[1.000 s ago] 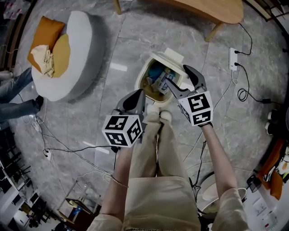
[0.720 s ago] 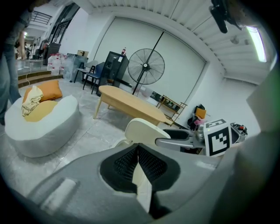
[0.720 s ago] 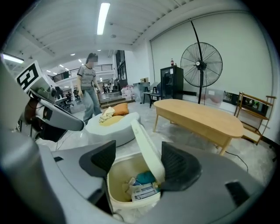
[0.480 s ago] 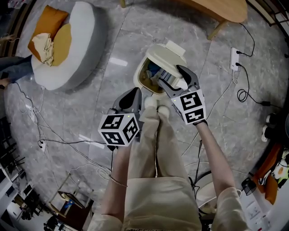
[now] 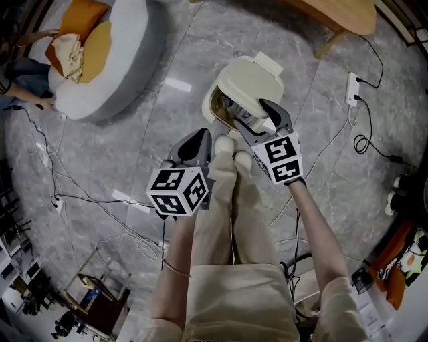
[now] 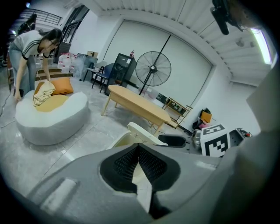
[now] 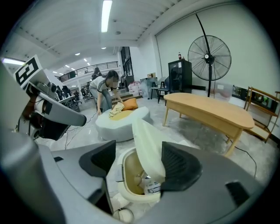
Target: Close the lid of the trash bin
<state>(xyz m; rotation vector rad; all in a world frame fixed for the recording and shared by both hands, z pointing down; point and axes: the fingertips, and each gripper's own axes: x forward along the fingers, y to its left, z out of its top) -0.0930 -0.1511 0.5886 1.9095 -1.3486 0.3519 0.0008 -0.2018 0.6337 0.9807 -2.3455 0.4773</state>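
The cream trash bin (image 5: 224, 110) stands on the grey floor just ahead of the person's shoes. Its lid (image 5: 251, 80) is tilted partway down over the opening, and trash (image 7: 148, 186) still shows inside. My right gripper (image 5: 257, 119) is open, with the lid's near edge between its jaws. In the right gripper view the lid (image 7: 148, 144) slants down between the two pads. My left gripper (image 5: 196, 143) hangs shut and empty to the left of the bin, near the shoes. Its pads (image 6: 131, 164) press together, and the lid (image 6: 142, 133) shows beyond them.
A grey beanbag seat (image 5: 127, 67) with orange cushions lies at the far left, and a person (image 6: 30, 48) bends over it. A wooden table (image 5: 334, 17) stands behind the bin. A power strip (image 5: 352, 90) and cables run on the right, more cables on the left.
The lid has swung down from nearly upright to partly covering the bin. My right gripper moved left and forward with it. The left gripper has barely moved.
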